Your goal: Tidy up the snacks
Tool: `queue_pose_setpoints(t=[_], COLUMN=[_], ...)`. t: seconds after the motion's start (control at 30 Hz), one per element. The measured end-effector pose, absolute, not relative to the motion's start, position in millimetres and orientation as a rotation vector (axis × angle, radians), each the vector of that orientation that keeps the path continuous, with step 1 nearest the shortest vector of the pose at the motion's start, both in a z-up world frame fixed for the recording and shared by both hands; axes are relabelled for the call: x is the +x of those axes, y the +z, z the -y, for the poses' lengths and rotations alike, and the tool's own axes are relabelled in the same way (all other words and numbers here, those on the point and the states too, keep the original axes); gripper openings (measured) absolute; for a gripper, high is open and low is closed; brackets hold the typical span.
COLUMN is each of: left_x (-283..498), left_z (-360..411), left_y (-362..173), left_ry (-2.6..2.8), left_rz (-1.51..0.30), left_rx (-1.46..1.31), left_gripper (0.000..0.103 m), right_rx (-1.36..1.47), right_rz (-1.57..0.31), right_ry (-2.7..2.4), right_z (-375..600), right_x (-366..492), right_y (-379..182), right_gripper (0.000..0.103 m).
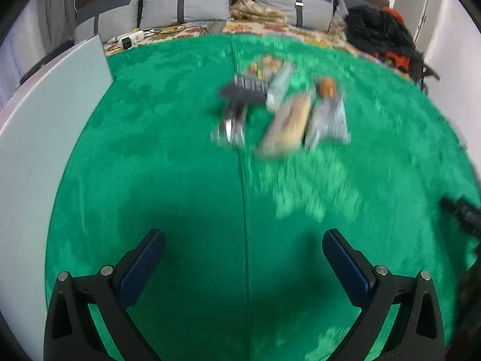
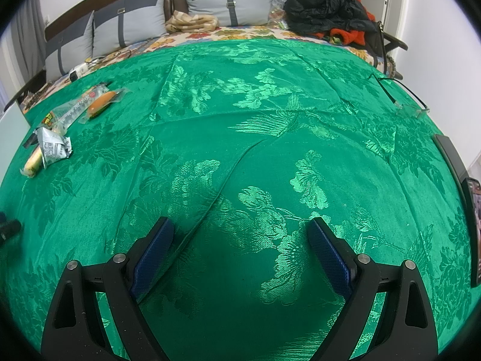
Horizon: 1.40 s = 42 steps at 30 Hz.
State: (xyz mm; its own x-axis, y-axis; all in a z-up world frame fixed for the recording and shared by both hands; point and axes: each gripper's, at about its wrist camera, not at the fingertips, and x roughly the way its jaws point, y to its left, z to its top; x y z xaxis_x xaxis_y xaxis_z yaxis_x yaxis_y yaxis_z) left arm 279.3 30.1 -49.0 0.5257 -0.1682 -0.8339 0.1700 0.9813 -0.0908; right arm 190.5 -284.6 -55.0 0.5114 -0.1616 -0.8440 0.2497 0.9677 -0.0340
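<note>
Several wrapped snacks lie in a loose cluster on a green patterned cloth [image 2: 240,150]. In the blurred left wrist view I see a tan bread pack [image 1: 288,123], a clear pack with an orange bun [image 1: 327,105] and a dark silver packet [image 1: 237,111] ahead of my left gripper [image 1: 243,240], which is open and empty. In the right wrist view the same snacks sit far left: a bun pack [image 2: 100,103], a long clear pack [image 2: 75,111], a silver packet [image 2: 52,147], a yellow roll [image 2: 33,162]. My right gripper [image 2: 240,228] is open and empty over bare cloth.
A pale grey board [image 1: 45,138] stands at the left. Eyeglasses [image 2: 405,102] and a phone [image 2: 475,228] lie at the right edge. Pillows [image 2: 228,3], a folded blanket [image 2: 192,22] and a black and red jacket [image 2: 330,9] line the far side.
</note>
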Motion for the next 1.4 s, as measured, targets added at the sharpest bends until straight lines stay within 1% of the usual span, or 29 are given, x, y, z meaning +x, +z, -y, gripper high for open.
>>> queue_pose_setpoints(t=[0.13,0.2,0.27,0.33,0.37,0.4,0.43,0.47,0.5,0.53,0.63,0.77,0.87,0.93,0.97,1.0,1.03,1.07,1.1,1.2,1.33,1.4], left_x=[329,361,387,409,417,423,425,423,422,419,396,336,273,233,216,199,192,186,181,194,237,258], left_z=[-32,-27,-19,-6,-1,4,7,4,1,-2,-19,-49,-69,-77,-81,-83,-84,-84,-82,-68,-48,-50], left_y=[-13,-6,-10,-21,-27,-33,-38,-36,-33,-30,-16,-2,-3,-9,-12,-16,-18,-19,-18,-14,-25,-37], left_ry=[-0.203,-0.207,-0.195,-0.175,-0.166,-0.159,-0.172,-0.209,-0.195,-0.182,-0.195,-0.206,-0.184,-0.163,-0.15,-0.155,-0.167,-0.184,-0.199,-0.246,-0.244,-0.195], left_rz=[-0.944,-0.968,-1.013,-1.057,-1.078,-1.096,-1.107,-1.077,-1.069,-1.057,-1.01,-0.979,-0.986,-0.991,-0.987,-0.99,-0.992,-0.988,-0.967,-0.972,-1.021,-1.058], left_rx=[-0.046,-0.05,-0.023,0.041,0.075,0.108,0.126,0.09,0.082,0.068,0.007,-0.033,-0.019,0.003,0.015,0.022,0.02,0.019,0.026,0.052,0.087,0.074], left_gripper=[0.103,0.103,0.101,0.09,0.088,0.078,0.054,0.039,0.027,0.024,0.021,0.021,0.021,0.026,0.03,0.053,0.084,0.093,0.095,0.095,0.095,0.095], right_rx=[0.096,0.096,0.097,0.096,0.096,0.096,0.096,0.096,0.096,0.096,0.096,0.096,0.097,0.097,0.097,0.097,0.097,0.097,0.097,0.097,0.098,0.098], right_rz=[-1.005,-1.004,-1.004,-1.004,-1.004,-1.004,-1.004,-1.004,-1.004,-1.005,-1.004,-1.004,-1.004,-1.004,-1.004,-1.004,-1.004,-1.004,-1.004,-1.004,-1.004,-1.004], right_ry=[-0.248,-0.248,-0.248,-0.248,-0.248,-0.248,-0.248,-0.248,-0.248,-0.248,-0.248,-0.248,-0.248,-0.248,-0.248,-0.248,-0.248,-0.248,-0.248,-0.248,-0.248,-0.248], right_z=[284,284,284,284,284,284,284,284,284,284,284,284,284,284,284,284,284,284,284,284,284,284], right_x=[191,191,191,191,191,191,191,191,191,191,191,191,191,191,191,191,191,191,191,191,191,191], right_y=[-55,-55,-55,-55,-55,-55,-55,-55,-55,-55,-55,-55,-55,-55,-55,-55,-55,-55,-55,-55,-55,-55], right_gripper=[0.094,0.094,0.094,0.094,0.094,0.094,0.094,0.094,0.094,0.094,0.094,0.094,0.094,0.094,0.094,0.094,0.094,0.094,0.094,0.094,0.094,0.094])
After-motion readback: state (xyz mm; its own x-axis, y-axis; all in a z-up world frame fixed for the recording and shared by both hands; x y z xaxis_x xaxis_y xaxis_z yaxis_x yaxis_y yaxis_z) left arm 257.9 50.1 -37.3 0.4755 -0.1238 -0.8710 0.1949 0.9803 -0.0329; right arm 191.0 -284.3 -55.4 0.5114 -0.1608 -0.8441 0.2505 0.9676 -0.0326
